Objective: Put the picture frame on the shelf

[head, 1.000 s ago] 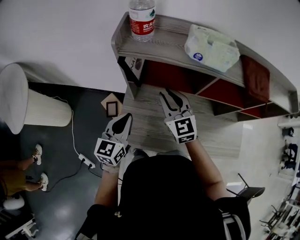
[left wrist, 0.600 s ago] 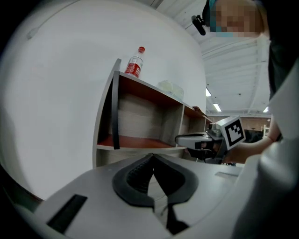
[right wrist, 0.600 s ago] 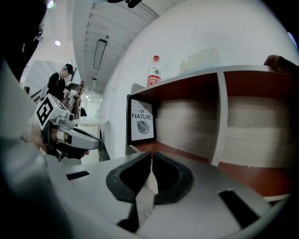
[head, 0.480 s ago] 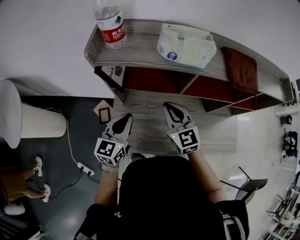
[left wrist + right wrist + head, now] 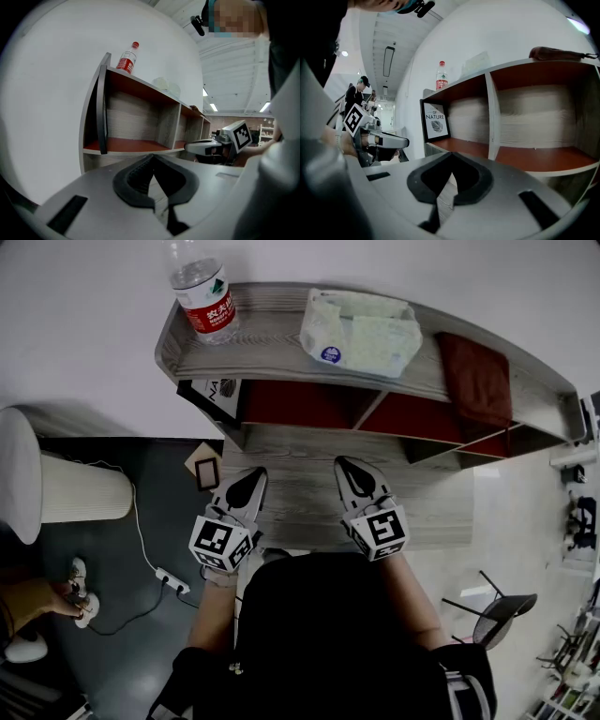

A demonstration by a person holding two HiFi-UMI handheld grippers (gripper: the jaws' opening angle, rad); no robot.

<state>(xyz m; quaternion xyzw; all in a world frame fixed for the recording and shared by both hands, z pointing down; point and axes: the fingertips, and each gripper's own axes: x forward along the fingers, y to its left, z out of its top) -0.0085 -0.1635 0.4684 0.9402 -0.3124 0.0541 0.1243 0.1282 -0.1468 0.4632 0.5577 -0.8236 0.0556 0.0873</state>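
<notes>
Against the wall, shelf (image 5: 272, 341): grey unit with red-lined compartments, sitting on a wood-grain desk top (image 5: 300, 460).
Top board: water bottle (image 5: 202, 298) at the left end, wipes pack (image 5: 361, 329) in the middle, dark red cloth (image 5: 480, 381) on the right.
Picture frame (image 5: 214, 397): stands upright in the leftmost compartment, black border, leaf print facing out, at that cell's outer end; nothing is touching it.
Task progress: looks done, since the frame is already on the shelf and free-standing; what's left is probably just pulling the hands clear.
Left gripper (image 5: 252, 474): over the desk's front left edge, well short of the shelf, pointing at it.
Right gripper (image 5: 346, 465): over the desk in front of the middle compartments, apart from the frame.
Left fingers (image 5: 133, 176): tips together, nothing between them, holding nothing.
Right fingers (image 5: 469, 180): fully closed, empty, only desk grain showing through the gap behind the tips.
</notes>
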